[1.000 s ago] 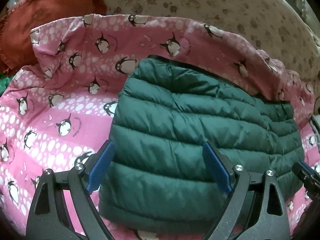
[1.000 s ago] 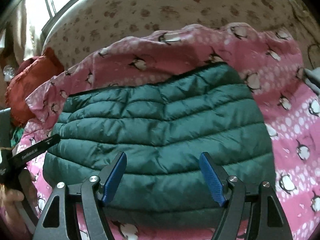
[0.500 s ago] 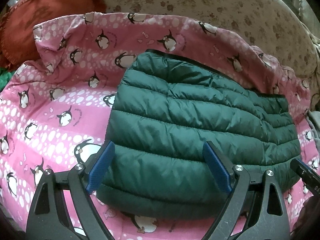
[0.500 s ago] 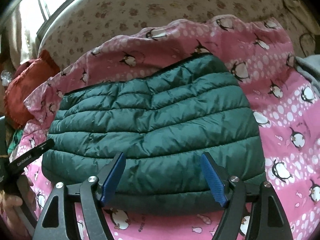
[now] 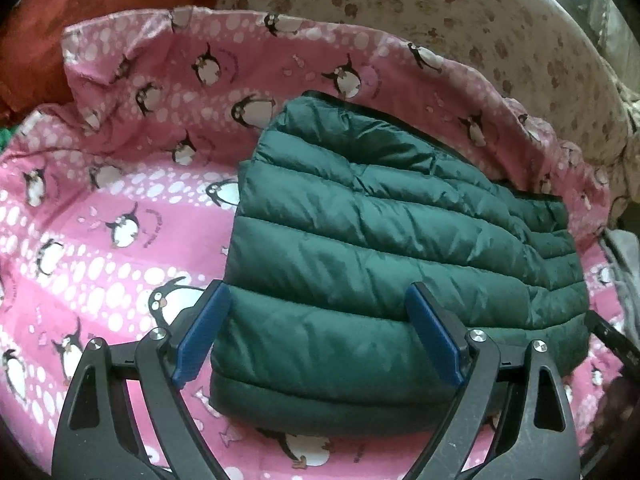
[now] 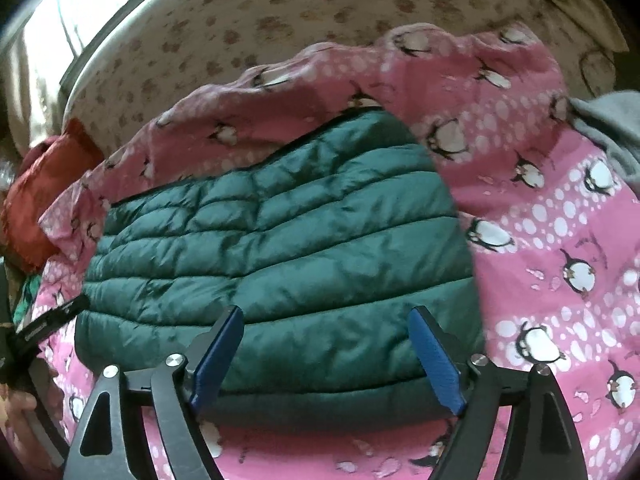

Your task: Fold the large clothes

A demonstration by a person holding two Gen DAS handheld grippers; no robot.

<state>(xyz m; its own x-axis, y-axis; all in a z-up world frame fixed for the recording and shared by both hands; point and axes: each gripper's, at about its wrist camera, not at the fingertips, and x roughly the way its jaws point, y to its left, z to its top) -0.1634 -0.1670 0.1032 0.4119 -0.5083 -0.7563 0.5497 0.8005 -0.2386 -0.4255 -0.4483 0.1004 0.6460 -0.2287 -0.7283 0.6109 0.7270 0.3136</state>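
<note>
**Asha:** Green quilted nylon, that is the jacket [image 5: 384,248], folded into a thick rectangular bundle and lying flat on the pink penguin blanket [image 5: 120,216]. In the left wrist view it fills the middle and the right of the picture.

**Ben:** And the left gripper [image 5: 316,332]?

**Asha:** Its two blue-padded fingers [image 5: 200,336] stand wide apart, with nothing between them. They frame the near left part of the bundle; whether they touch the fabric I cannot tell.

**Ben:** The right wrist view shows the jacket [image 6: 280,256] from the other side, with its stitched bands running across and a dark edge along the far side. The blanket [image 6: 560,248] spreads out to the right of it and bunches up behind.

**Asha:** How does the right gripper [image 6: 326,356] stand?

**Ben:** Spread as well, blue pads [image 6: 436,364] apart and holding nothing, over the near edge of the bundle. At the left edge of that view part of the other black tool is in sight, with a bit of the hand [image 6: 20,404] below it.

**Asha:** Behind the blanket I see a beige cover with a brown paw print pattern [image 5: 460,20], and a rust-red cushion [image 5: 80,12] at the upper left.

**Ben:** The same cushion [image 6: 44,196] sits at my left, and a grey cloth [image 6: 608,124] lies at the right edge on the blanket.
</note>
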